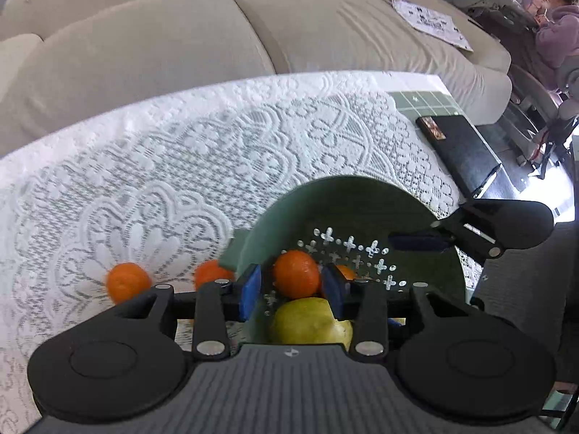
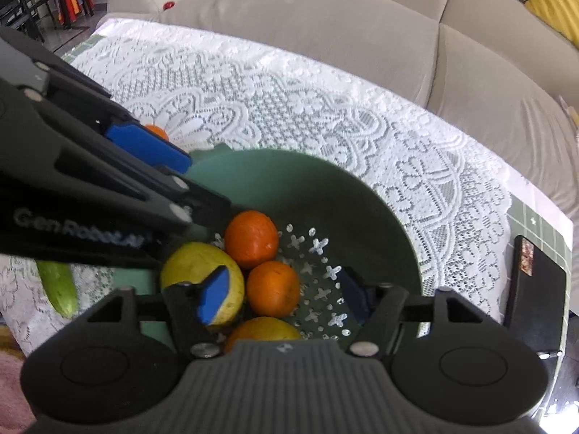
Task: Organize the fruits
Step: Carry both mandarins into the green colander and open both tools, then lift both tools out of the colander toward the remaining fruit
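My left tongs (image 1: 296,285) grip a tangerine (image 1: 296,274) over the green colander (image 1: 347,195); right tongs (image 2: 286,293) spread, empty. Loose tangerines (image 1: 128,282) lie at 9 o'clock, nearer left.

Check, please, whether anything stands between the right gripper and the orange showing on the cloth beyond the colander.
Yes. The left gripper reaches across the colander's left side, its blue pad partly hiding that orange from the right gripper; the colander's far rim also lies between them.
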A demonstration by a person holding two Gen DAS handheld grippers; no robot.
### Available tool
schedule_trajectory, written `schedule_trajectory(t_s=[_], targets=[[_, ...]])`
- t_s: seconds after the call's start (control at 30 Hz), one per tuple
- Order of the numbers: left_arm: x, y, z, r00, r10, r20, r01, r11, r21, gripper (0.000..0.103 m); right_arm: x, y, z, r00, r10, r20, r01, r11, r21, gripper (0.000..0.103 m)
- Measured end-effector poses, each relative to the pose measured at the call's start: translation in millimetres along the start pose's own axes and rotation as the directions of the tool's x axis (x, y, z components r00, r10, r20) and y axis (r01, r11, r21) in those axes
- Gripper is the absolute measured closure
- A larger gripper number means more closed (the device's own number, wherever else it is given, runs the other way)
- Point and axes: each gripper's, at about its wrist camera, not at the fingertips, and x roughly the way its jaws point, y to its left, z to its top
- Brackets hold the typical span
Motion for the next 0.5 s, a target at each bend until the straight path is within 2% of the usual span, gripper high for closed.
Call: schedule_trajectory(t_s=[0.17,0.33,0.5], targets=[[-26.1,8.9,-8.1,0.997,0.049,0.057,-0.05,0.999,0.002,0.056,-18.6,12.5,-0.4,0.999,-0.023,0.039,0.021,0.998,0.053,0.026],[-45.5,19.0,-20.9,0.993,0.078,0.087,-0.078,0.997,-0.01,0.056,-37.3,28.0,-2.6,0.997,-0.013,0.077,0.004,0.992,0.126,0.025],[-59.4,30.6,-37.7,0.99,0.099,0.096,-0.098,0.995,-0.019,0.056,-50.6,49.8,-2.2,0.994,-0.005,0.109,-0.011,0.989,0.146,0.024]])
